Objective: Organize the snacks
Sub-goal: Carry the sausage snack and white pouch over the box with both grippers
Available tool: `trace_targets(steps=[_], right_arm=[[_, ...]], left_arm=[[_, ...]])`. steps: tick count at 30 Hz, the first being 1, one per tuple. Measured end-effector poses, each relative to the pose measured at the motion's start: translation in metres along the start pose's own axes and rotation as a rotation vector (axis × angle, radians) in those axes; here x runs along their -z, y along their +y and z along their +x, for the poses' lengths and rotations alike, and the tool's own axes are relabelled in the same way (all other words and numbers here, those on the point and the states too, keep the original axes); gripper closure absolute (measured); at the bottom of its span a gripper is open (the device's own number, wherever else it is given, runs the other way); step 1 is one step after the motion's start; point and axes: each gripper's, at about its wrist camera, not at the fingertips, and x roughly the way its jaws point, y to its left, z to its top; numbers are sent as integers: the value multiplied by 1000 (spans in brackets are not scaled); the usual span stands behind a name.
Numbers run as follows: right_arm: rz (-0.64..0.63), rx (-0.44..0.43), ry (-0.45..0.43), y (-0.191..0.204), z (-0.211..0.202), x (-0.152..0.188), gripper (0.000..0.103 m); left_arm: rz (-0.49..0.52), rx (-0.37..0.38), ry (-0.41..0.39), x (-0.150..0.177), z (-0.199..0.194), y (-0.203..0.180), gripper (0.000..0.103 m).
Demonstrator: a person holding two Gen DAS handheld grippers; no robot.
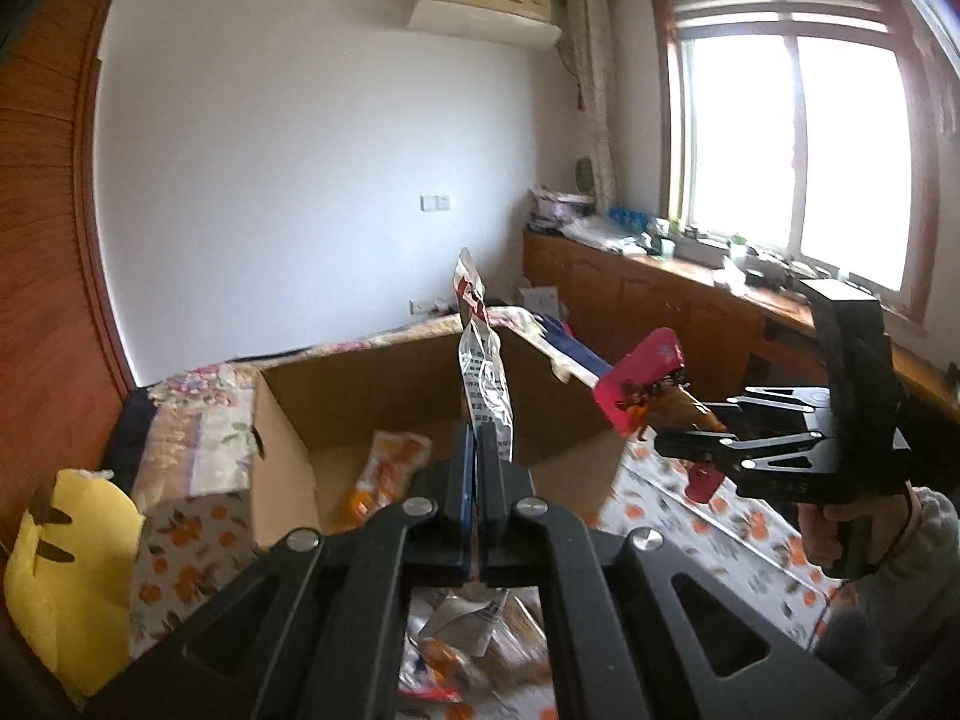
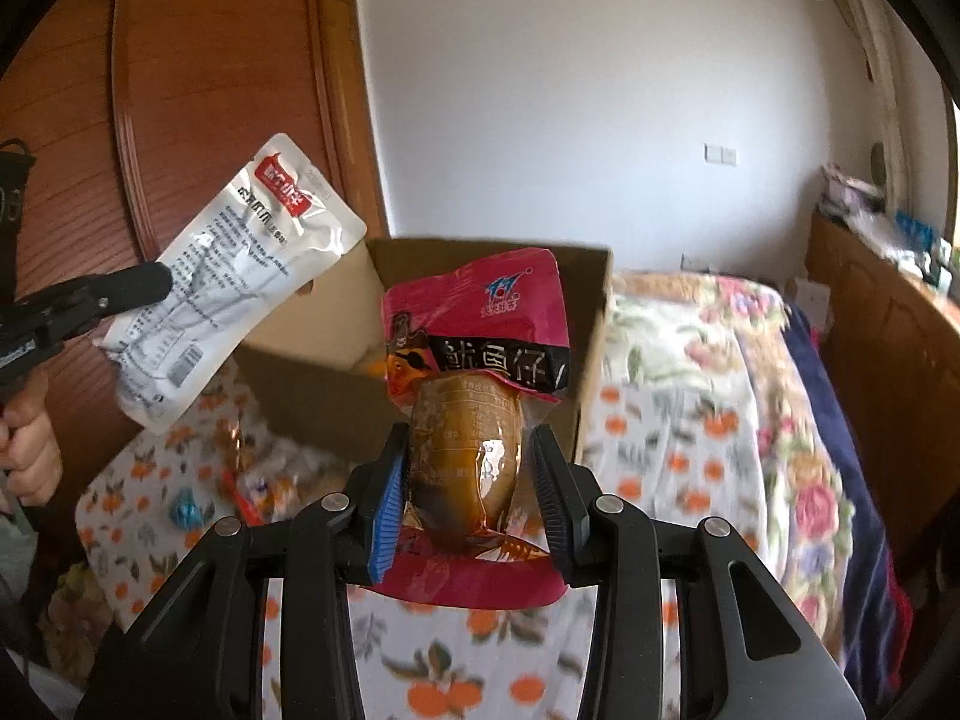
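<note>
We hold two snack packs in the air above a bed spread with an orange-fruit print sheet [image 2: 672, 420]. Our left gripper [image 1: 480, 450] is clenched flat on a thin, crinkled silver-white pouch [image 1: 486, 384], a stiff foil rectangle with a red label at its far end; seen edge-on from the left wrist it stands up as a narrow twisted strip, while from the right wrist its broad printed face [image 2: 234, 276] shows, tilted up to the left against the wooden wardrobe [image 2: 210, 90]. Our right gripper [image 2: 468, 480] grasps a glossy pink vacuum pack [image 2: 474, 324] across its clear window, where a smooth brown oval lump bulges between the ribbed pads; the blue pad presses on its left side, the black one on its right.

Beyond both packs sits an open cardboard box [image 1: 282, 408], matte brown, flaps up, its near rim just past the gripper tips. Inside lies an orange-and-white packet [image 1: 384, 474]. More loose wrappers [image 2: 258, 480] lie on the sheet near the box's left corner. A soft yellow plush shape [image 1: 66, 576] rests at the near left. To the right the floral quilt [image 2: 750, 348] runs toward low wooden cabinets [image 1: 660, 300] under the window, and the air above the box mouth is open.
</note>
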Motion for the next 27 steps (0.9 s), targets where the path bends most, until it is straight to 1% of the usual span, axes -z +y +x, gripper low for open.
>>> trace_targets(steps=[4,9,12,16,21,27], right_arm=[[-24,-7,-9,-3,19,-23,64],[-32,-21,-11,-5,50,-49,64],[-42,-24,0,-3,71,-59,64],[-31,-35,17,-1,97,-63,64],[-14,-45,42,-2,124,-57,64],[-23,-54,57,-2,139,-48,64]], left_arm=[[-10,-44,-33,-7,13,21,103],[-8,-64,-24,-12,44,41,103],[-9,-68,-18,-14,60,49,103],[-9,-71,-5,-14,79,56,103],[-34,-64,29,-6,102,67,103],[-46,-65,61,4,121,71,103]])
